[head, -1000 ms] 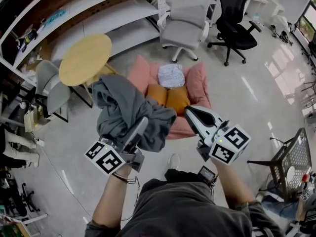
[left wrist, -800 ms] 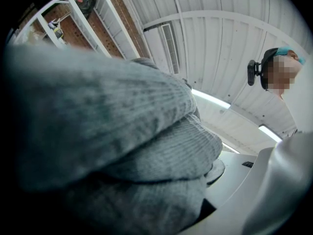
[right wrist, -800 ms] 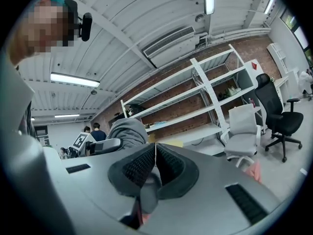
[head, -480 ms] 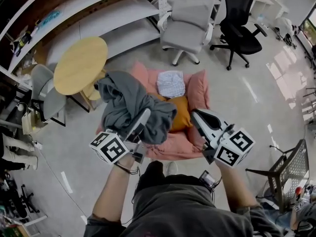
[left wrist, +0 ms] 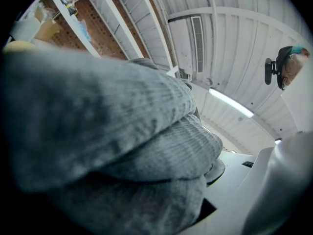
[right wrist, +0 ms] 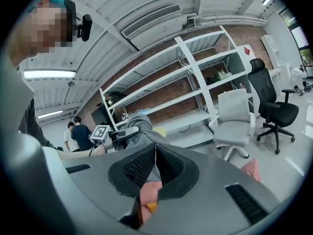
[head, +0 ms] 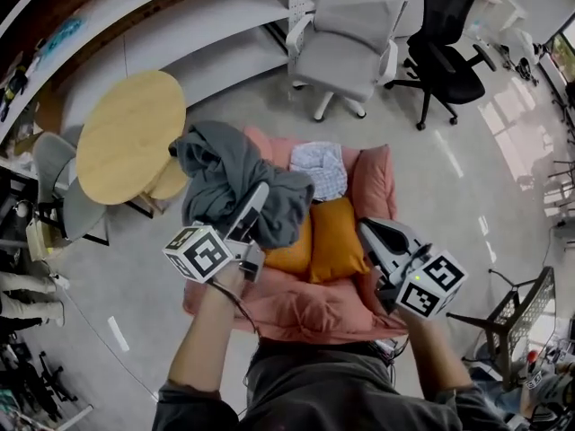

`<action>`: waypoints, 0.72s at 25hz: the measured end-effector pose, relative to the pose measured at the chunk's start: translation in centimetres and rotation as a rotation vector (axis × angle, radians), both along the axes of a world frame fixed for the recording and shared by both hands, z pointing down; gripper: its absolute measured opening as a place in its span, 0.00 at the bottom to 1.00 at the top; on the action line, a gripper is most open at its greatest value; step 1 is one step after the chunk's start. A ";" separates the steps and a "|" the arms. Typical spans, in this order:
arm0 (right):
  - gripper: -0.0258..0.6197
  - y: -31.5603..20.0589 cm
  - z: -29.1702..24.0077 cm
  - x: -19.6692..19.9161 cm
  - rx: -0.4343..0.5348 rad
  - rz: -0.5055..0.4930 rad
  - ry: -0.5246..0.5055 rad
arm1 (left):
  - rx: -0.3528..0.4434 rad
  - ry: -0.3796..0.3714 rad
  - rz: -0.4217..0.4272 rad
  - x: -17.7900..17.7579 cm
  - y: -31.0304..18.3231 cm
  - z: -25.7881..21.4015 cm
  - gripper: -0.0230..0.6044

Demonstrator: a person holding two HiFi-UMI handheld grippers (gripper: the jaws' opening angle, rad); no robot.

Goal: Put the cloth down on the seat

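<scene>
A bunched grey cloth (head: 235,176) hangs from my left gripper (head: 259,199), which is shut on it above the left side of a pink armchair seat (head: 296,305). In the left gripper view the cloth (left wrist: 107,131) fills the picture and hides the jaws. My right gripper (head: 366,229) is held over the seat's right side, jaws pressed together with nothing in them; its black pads (right wrist: 166,164) meet along a thin line. Two orange cushions (head: 332,241) and a pale patterned cushion (head: 321,164) lie on the armchair. The right gripper view also catches the cloth (right wrist: 142,130).
A round wooden table (head: 130,133) stands left of the armchair, with a grey chair (head: 54,178) beyond it. A white office chair (head: 346,43) and a black one (head: 449,52) stand behind. White shelving (head: 180,25) lines the back wall. A wire basket (head: 526,308) sits at right.
The view has moved forward: the pink armchair has come closer and now lies under both grippers. The grey cloth stays gripped by the left gripper; the right stays closed.
</scene>
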State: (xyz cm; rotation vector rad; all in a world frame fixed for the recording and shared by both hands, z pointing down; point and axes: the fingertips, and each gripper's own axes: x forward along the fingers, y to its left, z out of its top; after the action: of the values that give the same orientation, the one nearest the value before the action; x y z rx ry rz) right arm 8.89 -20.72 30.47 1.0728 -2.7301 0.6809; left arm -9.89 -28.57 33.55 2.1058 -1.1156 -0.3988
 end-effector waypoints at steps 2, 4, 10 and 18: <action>0.07 -3.0 1.4 -1.6 -0.028 0.003 0.019 | -0.017 0.019 -0.009 -1.8 -4.1 1.7 0.53; 0.07 -5.8 3.1 -3.2 -0.052 0.001 0.035 | -0.032 0.034 -0.016 -3.1 -7.6 3.5 0.53; 0.06 -12.9 8.1 -7.4 -0.093 0.004 0.040 | -0.094 0.078 -0.026 -5.5 -14.4 9.9 0.53; 0.07 -20.3 13.1 -10.8 -0.141 0.008 0.032 | -0.169 0.137 -0.045 -7.6 -21.9 17.0 0.53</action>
State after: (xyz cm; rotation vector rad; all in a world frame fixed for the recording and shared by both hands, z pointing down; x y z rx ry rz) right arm -1.89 -40.98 43.52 1.0533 -2.6084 0.8356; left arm -17.46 -50.50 50.59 1.8805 -1.0794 -0.4462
